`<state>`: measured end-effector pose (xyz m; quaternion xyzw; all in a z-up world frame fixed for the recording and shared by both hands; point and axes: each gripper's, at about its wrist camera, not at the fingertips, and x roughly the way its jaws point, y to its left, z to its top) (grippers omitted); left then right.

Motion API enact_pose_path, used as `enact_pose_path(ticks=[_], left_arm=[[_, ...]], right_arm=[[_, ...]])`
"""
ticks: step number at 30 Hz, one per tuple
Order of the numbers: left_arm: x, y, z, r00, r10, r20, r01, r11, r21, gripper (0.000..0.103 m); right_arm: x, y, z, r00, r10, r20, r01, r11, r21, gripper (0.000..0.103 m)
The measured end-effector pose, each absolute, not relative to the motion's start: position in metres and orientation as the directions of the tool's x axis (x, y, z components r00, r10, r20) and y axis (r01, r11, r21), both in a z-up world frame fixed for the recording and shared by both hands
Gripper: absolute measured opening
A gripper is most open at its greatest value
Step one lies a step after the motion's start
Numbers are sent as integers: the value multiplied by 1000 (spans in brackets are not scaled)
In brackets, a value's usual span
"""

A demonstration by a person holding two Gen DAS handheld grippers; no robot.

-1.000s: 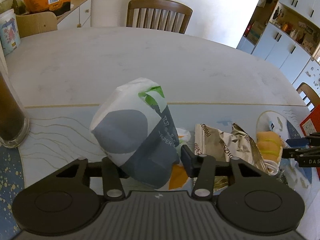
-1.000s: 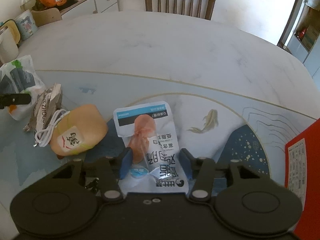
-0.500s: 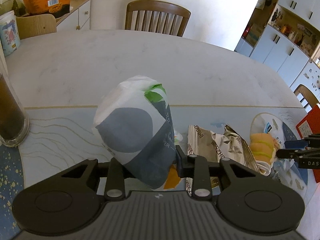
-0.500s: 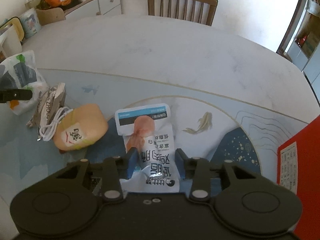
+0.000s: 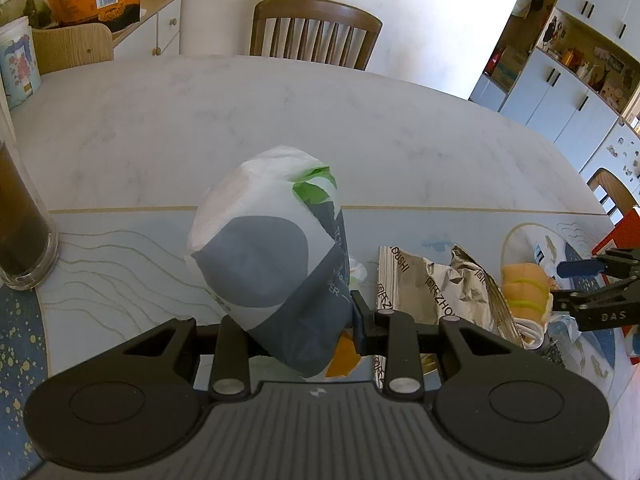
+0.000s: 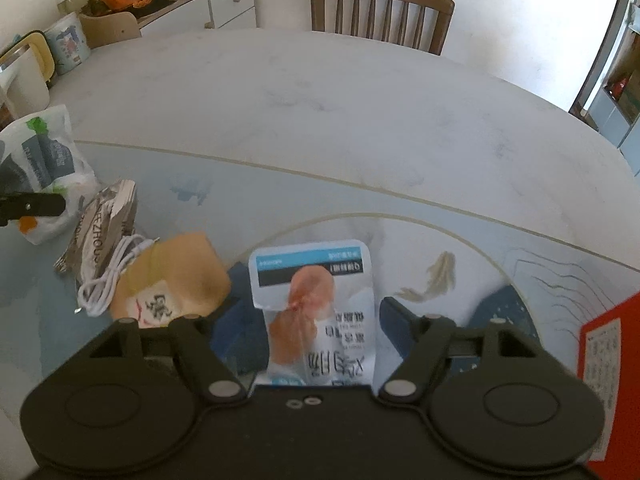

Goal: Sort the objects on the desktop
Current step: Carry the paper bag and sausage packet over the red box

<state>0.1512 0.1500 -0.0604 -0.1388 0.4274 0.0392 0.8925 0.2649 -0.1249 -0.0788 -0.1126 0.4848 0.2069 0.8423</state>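
While the left gripper (image 5: 298, 320) has its jaws pressed in on the low end of a puffy white, grey and green plastic pack (image 5: 268, 264), the right gripper (image 6: 320, 320) stands with its jaws spread wide apart, and a white-and-blue snack sachet with a pink chicken picture (image 6: 314, 304) sits loose in the gap, touching neither finger as far as I can tell. That sachet is the bit that matters imo: it lies dead ahead of the right jaws with its long axis running straight away from them, so the fingers flank its two long sides and only need to come together. The right hand is clearly the nearer one for it. The left's pack leans up and away from its jaws, and I can't tell whether it's clear of the table. Just left of the sachet is a tan bread roll in a clear wrapper (image 6: 176, 280), with a coiled white cable (image 6: 108, 276) against it, then a crumpled silver foil bag (image 6: 104, 224). On the far right edge there's a red box (image 6: 608, 384). It all rests on a pale blue mat with fish and wave drawings (image 6: 460, 236) laid over a marble-look table (image 6: 320, 92), with a brown wooden chair (image 6: 380, 12) behind, a dark glass jar (image 5: 20, 220) at the left, and white cabinets (image 5: 560, 84) off to the right.
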Motion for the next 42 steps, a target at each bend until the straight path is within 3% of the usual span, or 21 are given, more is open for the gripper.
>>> enact_pose_path(ticks=[5,12,35,42], left_arm=[[151,152,-60,633,-54,-772,-191,956,-224,30],[148,153,-55,643,-57,-764,-206,948,-244,30],[108,117,8,720,-103,-686,-164,936,-313,30],[96,88,20,702,-168,-692,-125,928,-352,30]], right_arm=[[267,-123,-85,439,240,-866,-453,891,17,66],[265,-131,-80,446,233,-864,-443,897,13,61],[214,-185,-12,503,300,-810,-386,917,100,60],[197,-201,1,498,316,-808,-374,918,129,60]])
